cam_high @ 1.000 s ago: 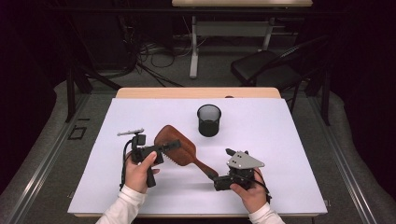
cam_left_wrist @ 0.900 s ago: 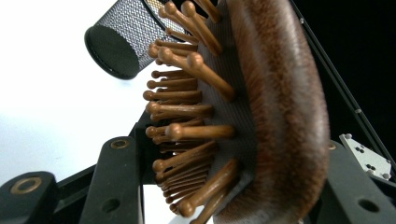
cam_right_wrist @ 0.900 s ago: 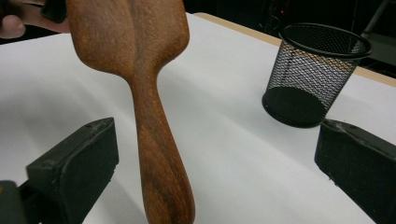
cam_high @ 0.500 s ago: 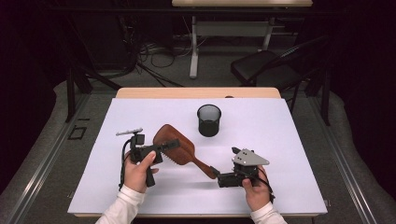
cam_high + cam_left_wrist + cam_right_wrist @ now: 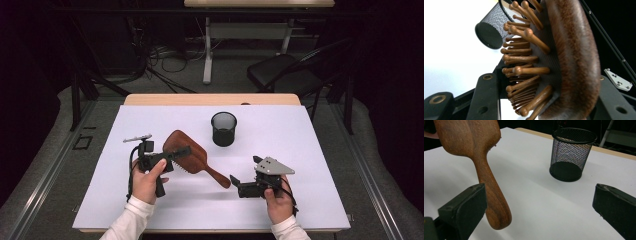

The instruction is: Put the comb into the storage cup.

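I am holding one wooden paddle hairbrush [image 5: 187,156] in my left gripper [image 5: 172,156], and the gripper is clamping the oval head: in the left gripper view one black jaw is pressing on the wooden back and the other is sitting in among the wooden bristles [image 5: 524,60]. The brush is sitting left of the middle of the white surface [image 5: 320,200], toward its near edge. From the high view its bristles are facing down toward the surface and its handle is running toward the near right. Whether the head is resting on the surface or hanging just above it I cannot tell.

My right gripper [image 5: 239,184] is lying near the near edge, right of the middle, with its jaws spread wide and gripping nothing. In the right gripper view the handle tip [image 5: 497,217] is sitting between the two jaws, close beside the left one and well apart from the right one. I cannot tell whether that left jaw is touching the wood.

One black wire-mesh pen cup [image 5: 223,128] is standing upright beyond the brush, near the middle of the surface toward its far edge, apart from both grippers and with nothing between it and the handle. One dark chair [image 5: 287,75] is standing on the floor beyond the far right corner.
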A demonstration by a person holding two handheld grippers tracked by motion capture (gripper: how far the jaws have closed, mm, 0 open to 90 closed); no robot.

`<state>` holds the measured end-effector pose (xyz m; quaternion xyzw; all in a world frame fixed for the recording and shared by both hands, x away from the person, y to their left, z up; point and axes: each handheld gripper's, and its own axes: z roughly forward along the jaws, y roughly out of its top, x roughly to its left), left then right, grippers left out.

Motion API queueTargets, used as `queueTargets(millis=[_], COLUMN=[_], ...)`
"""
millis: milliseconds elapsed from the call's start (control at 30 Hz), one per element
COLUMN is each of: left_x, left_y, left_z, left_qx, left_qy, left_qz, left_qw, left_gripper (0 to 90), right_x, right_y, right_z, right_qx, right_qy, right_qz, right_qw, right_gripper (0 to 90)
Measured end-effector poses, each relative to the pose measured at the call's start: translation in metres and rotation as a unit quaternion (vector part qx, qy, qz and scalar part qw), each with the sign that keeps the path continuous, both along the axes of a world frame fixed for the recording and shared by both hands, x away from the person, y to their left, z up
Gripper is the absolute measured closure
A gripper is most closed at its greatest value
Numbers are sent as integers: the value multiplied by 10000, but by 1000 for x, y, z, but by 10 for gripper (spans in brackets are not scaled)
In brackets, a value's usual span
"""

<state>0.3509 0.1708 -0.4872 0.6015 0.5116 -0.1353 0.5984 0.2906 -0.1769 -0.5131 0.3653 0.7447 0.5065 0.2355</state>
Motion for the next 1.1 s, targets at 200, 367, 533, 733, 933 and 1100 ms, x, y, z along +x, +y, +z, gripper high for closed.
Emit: queueTargets(millis=[200,367,533,733,933,1100], left_x=[5,11,16,22,28,33], left_y=[1,2,2,-1,-4,-8], left_z=[5,7,10,12,16,20], left_qx=[5,66,176,268,333,443], left_qy=[28,41,3,-3,-13,-44], left_qz=[10,4,35,72,81,89], left_qw=[10000,10000,9998,9996,9994,9990], left_gripper=[503,502,501,501,500,500], right_x=[1,2,2,2,3,3], right_y=[-3,-6,-7,-8,-10,-11], right_z=[0,0,0,-1,-2,-3], right_qx=[15,22,15,8,10,20], right_qy=[-12,-19,-38,-54,-17,-10], right_qz=[-46,-90,-100,-117,-158,-175], right_qw=[10000,10000,9999,9999,9999,9998], right_gripper=[0,0,0,0,0,0])
